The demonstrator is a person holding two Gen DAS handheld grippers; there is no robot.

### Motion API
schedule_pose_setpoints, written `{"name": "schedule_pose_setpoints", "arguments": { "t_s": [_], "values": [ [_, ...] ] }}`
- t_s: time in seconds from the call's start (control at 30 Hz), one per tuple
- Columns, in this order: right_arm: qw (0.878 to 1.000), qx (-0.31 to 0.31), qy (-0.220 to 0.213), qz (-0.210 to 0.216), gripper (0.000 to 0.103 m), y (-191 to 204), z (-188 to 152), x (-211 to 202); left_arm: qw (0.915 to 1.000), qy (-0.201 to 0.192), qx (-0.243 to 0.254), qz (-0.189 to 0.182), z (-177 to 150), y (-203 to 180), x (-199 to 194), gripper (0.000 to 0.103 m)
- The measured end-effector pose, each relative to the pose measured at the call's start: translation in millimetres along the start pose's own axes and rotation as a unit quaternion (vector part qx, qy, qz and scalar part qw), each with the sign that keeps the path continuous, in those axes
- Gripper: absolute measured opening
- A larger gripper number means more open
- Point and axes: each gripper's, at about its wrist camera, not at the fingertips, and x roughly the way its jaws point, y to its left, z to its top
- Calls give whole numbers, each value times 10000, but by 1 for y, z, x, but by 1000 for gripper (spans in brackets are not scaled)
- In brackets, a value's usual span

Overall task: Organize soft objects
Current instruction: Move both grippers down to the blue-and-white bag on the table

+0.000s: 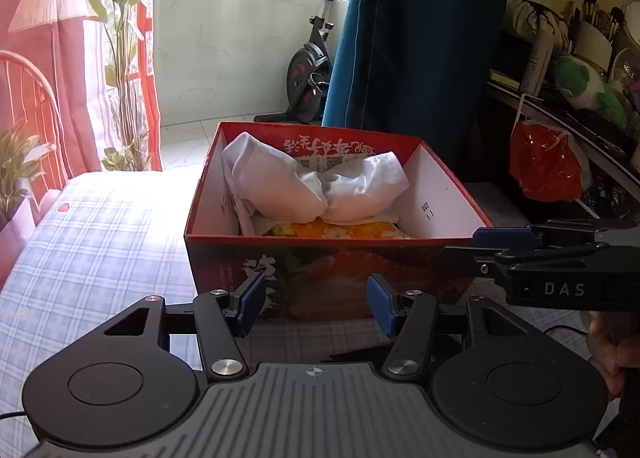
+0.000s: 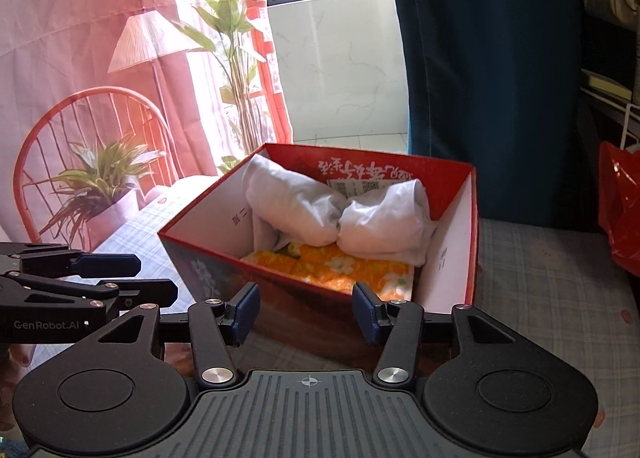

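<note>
A red cardboard box [image 1: 444,194] [image 2: 456,242] stands on a checked bedsheet. Inside lie two rolled white cloth bundles [image 1: 280,178] [image 2: 296,206] side by side, on top of an orange flowered cloth [image 1: 344,231] [image 2: 352,270]. My left gripper [image 1: 314,304] hovers open just in front of the box's near wall, with nothing between its blue pads. My right gripper [image 2: 306,310] is also open and empty, near the box's front corner. Each gripper shows in the other's view: the right gripper [image 1: 508,240] at the right edge, the left gripper [image 2: 132,278] at the left edge.
The blue checked bedsheet [image 1: 100,226] spreads to the left of the box. A red plastic bag [image 1: 544,166] hangs at the right below a cluttered shelf holding a green plush toy [image 1: 584,86]. Behind the box are a dark blue curtain [image 1: 420,38] and an exercise bike [image 1: 312,74].
</note>
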Motion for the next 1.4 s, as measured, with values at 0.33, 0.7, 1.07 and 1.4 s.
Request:
{"name": "schedule_pose_setpoints", "arguments": {
  "t_s": [0.33,0.7,1.07,1.4],
  "values": [
    [9993,195,291,-164,49,10,-70,5,9977,318,-416,-420,-53,-7,3,57],
    [9979,-409,9,-500,54,27,-110,-7,9960,564,-527,-452,-86,-9,18,55],
    [9988,-9,53,-483,54,15,-144,-8,9965,599,-400,-425,-105,-15,17,55],
    [9987,319,18,-386,55,7,-157,-9,9968,611,-343,-377,-111,-15,17,30]
  ]
}}
